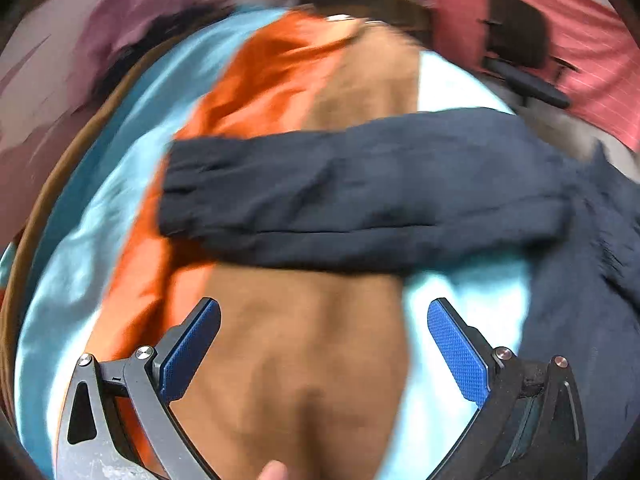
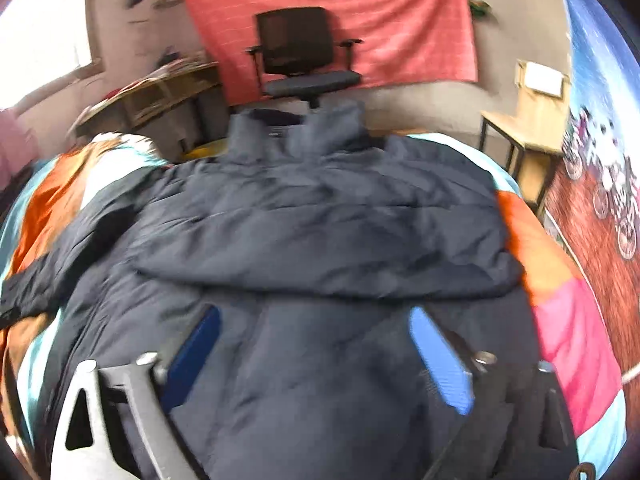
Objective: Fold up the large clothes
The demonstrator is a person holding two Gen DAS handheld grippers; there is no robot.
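A dark navy jacket [image 2: 320,216] lies spread across the striped bedspread [image 1: 280,360], collar toward the far edge near the office chair [image 2: 304,56]. One sleeve [image 1: 340,204] stretches across the orange and brown stripes. The left gripper [image 1: 324,312] and right gripper [image 2: 316,320] both hover with jaws wide, holding nothing.

The left gripper [image 1: 324,312] is held wide open and empty. The right gripper [image 2: 316,320] is held wide open too.
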